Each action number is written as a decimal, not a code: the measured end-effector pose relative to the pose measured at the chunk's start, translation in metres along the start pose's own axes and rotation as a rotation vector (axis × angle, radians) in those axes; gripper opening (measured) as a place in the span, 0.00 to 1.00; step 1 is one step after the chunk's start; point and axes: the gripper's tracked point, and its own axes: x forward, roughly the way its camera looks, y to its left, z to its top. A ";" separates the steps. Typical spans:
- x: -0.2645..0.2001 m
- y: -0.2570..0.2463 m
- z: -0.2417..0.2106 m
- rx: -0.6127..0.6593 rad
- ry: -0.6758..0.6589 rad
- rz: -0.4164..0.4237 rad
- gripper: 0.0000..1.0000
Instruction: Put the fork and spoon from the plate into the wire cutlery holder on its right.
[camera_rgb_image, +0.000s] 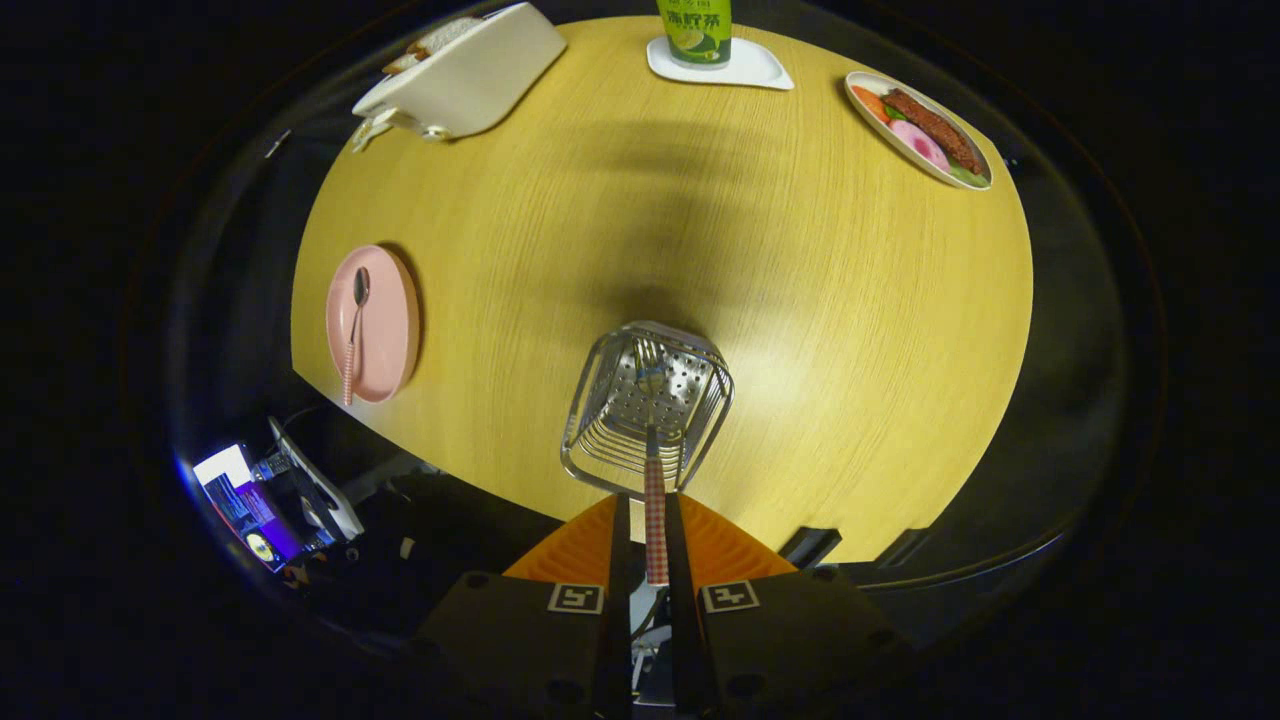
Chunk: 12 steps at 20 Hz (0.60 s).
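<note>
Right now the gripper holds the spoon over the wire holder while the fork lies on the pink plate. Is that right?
Not quite. In the gripper view the gripper holds the fork over the wire holder; the spoon lies on the pink plate.

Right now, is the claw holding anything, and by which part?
Yes: the claw is shut on the fork, gripping its checked handle, with the tines down inside the wire cutlery holder.

I see a yellow wood-grain tabletop (820, 300), pink plate (385, 330) under a silver spoon (353, 335) with a red-and-white checked handle, same check on the fork (654, 500), shiny silver wire holder (645, 410), green bottle (694, 30) on a white coaster (755, 65).
</note>
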 end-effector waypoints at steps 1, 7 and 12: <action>-0.008 0.004 0.003 0.010 -0.052 0.021 0.21; -0.039 0.081 0.010 -0.005 -0.294 0.140 0.21; -0.035 0.182 0.004 -0.071 -0.335 0.263 0.30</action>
